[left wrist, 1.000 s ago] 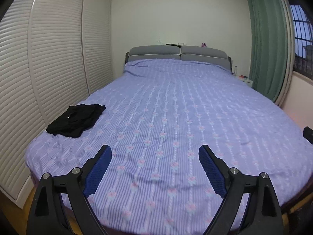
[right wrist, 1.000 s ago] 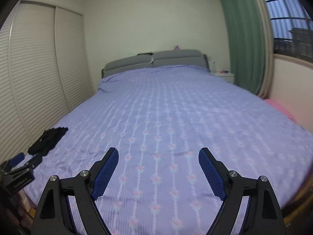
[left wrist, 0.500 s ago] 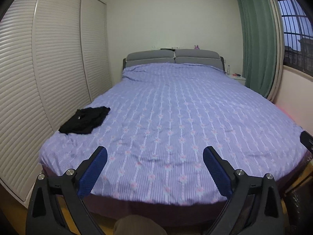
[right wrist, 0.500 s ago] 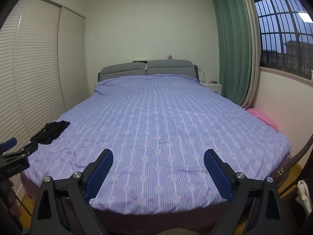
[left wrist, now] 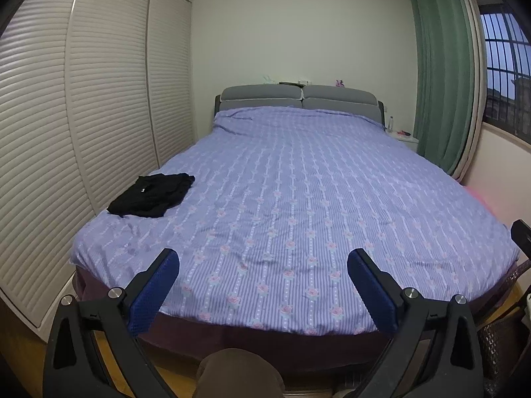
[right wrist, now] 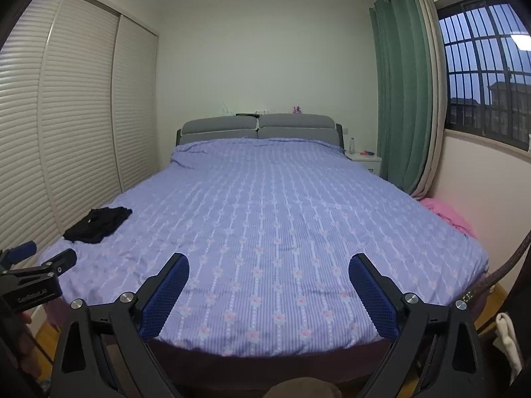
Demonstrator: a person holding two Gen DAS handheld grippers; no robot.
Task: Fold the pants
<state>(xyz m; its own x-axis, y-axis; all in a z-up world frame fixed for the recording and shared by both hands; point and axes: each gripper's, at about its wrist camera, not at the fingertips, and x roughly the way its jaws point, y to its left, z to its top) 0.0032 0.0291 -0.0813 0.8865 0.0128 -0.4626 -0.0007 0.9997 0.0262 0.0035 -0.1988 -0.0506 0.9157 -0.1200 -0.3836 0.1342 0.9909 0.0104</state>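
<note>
Pull-back: both cameras sit further from the bed [left wrist: 298, 219] than a second ago; its foot edge and the floor now show.
Meaning: looks like a retreat, so the fold reads as finished, or this bundle is set aside.
Pants: the pants [left wrist: 151, 195] lie in a compact dark bundle on the left edge of the bed, by the wardrobe [left wrist: 83, 116], well apart from both tools.
Left gripper [left wrist: 264, 278]: fingers spread wide, nothing between them.
Right gripper [right wrist: 268, 282]: fingers spread wide too, holding nothing.
Right view only: the window [right wrist: 484, 76], a pink cloth [right wrist: 446, 214] beside the bed, and the left gripper at the frame edge.
Left view only: the pants closer, folds plainer.
</note>
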